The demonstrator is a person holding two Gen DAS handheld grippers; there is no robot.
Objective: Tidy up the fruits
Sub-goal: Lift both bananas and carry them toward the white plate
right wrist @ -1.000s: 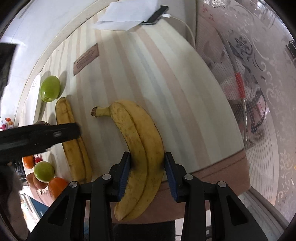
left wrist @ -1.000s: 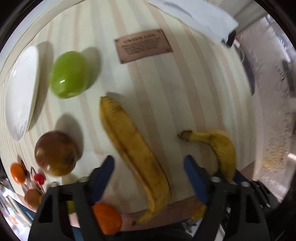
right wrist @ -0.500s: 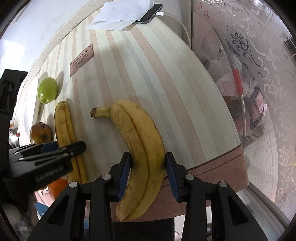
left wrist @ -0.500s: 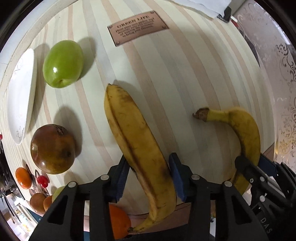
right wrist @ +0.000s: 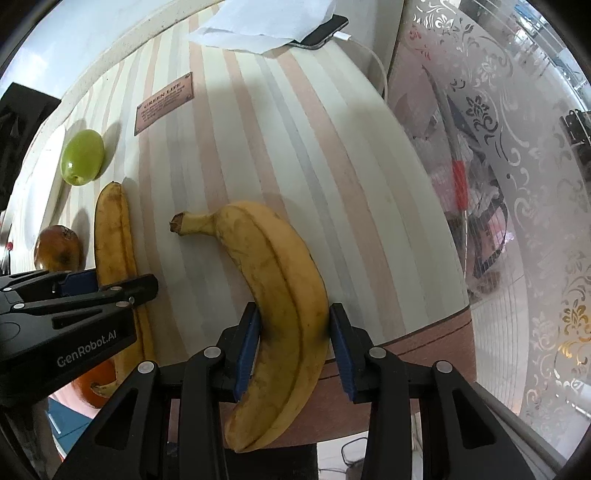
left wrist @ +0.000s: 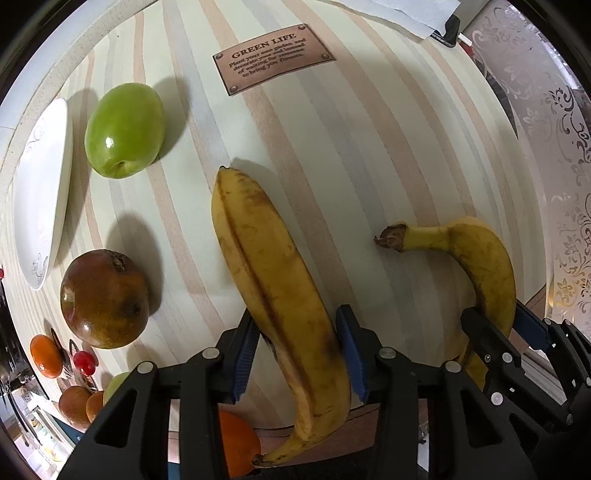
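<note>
My left gripper (left wrist: 297,350) is shut on a long spotted banana (left wrist: 266,266) lying on the striped table. My right gripper (right wrist: 293,347) is shut on a curved banana (right wrist: 273,266) to its right; that banana also shows in the left wrist view (left wrist: 480,258). The left gripper (right wrist: 92,295) and the long banana (right wrist: 110,229) show at the left of the right wrist view. A green apple (left wrist: 123,129) and a brown-red apple (left wrist: 105,299) lie left of the long banana, next to a white plate (left wrist: 40,192).
A brown "GREEN LIFE" plaque (left wrist: 273,57) lies at the far middle of the table. White paper (right wrist: 258,26) and a phone (right wrist: 321,33) lie at the far end. Small oranges and fruits (left wrist: 46,356) sit off the near left edge. A patterned glass panel (right wrist: 517,184) stands right.
My left gripper moved in over the long banana and closed on it. My right gripper stayed shut on the curved banana.
</note>
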